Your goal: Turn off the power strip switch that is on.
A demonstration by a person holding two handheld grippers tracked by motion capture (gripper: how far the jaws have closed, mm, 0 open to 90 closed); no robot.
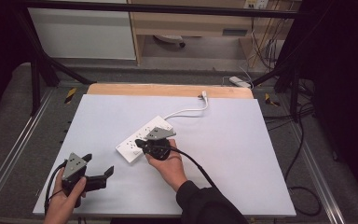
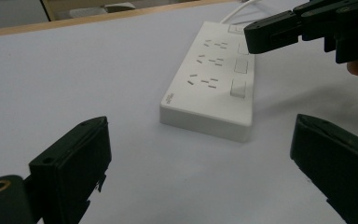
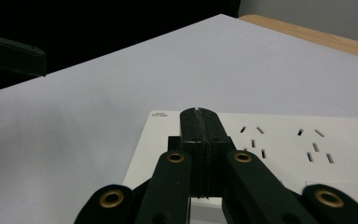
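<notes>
White plastic, oblong power strip [image 1: 144, 138] is shown lying on the pale grey table sheet [image 1: 223, 154], its long axis running diagonally from the near left to the far right, where its white cable [image 1: 186, 110] leaves. The right gripper [image 1: 140, 143], jaws pressed together on nothing, is poised over the strip's near end, apparently just above the switches. The left gripper [image 1: 98, 171], jaws spread wide, is held well apart to the near left.

Unreadable logo on power strip [image 2: 168, 98]
</notes>
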